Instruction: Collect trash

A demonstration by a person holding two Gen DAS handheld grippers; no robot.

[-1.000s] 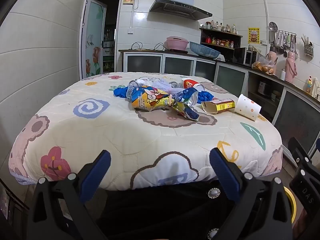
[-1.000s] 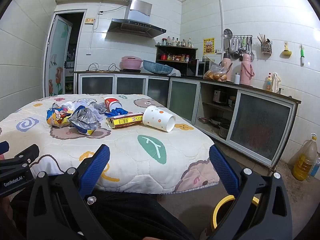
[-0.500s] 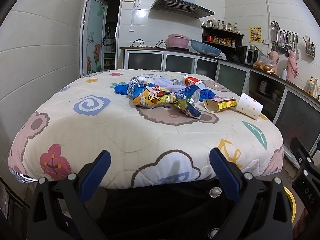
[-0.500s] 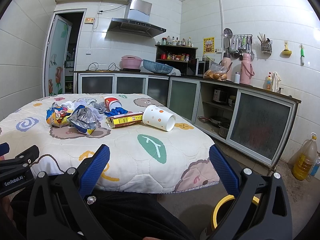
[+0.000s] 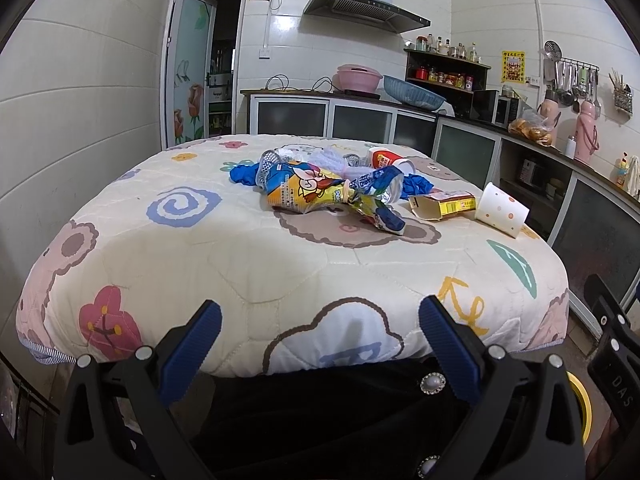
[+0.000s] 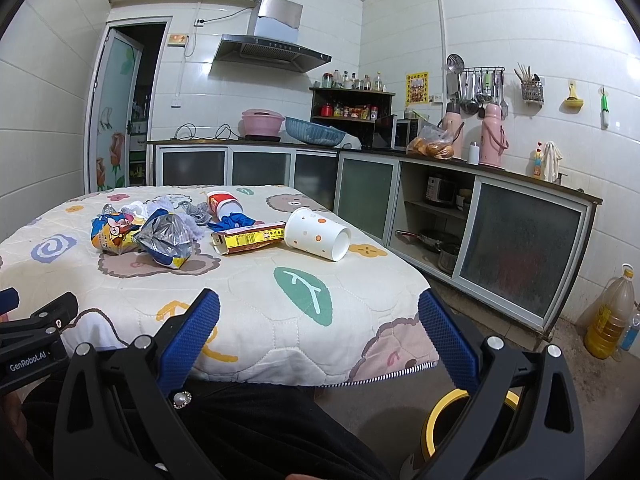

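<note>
From the left wrist view, the left tongs (image 5: 320,330) stand wide apart and hold nothing, low at the near edge of the desk (image 5: 240,264), which wears a quilted cover printed with flowers, swirls and bears. The trash lies in a loose heap toward the middle and far right of that cover, well apart from the tongs: a crumpled yellow snack bag (image 5: 308,194) with a cartoon on it, a blue and silver wrapper (image 5: 380,200) twisted against its right end, a blue glove (image 5: 244,174) behind it, a red and white cup (image 5: 386,158) lying further back, a flattened yellow carton (image 5: 442,206) to the right, and a white dotted paper cup (image 5: 502,210) on its side just beside the carton. A yellow-rimmed bin (image 5: 582,408) shows low at the right, below the desk edge. From the right wrist view, the right tongs (image 6: 320,330) are likewise spread wide and empty, near the front right corner of the desk (image 6: 360,300). Here the dotted paper cup (image 6: 318,238) lies with its mouth turned to the right, touching the yellow carton (image 6: 250,238); the snack bag (image 6: 114,234) and the silver-lined wrapper (image 6: 168,238) sit to the left. The yellow-rimmed bin (image 6: 444,412) is on the floor below.
</note>
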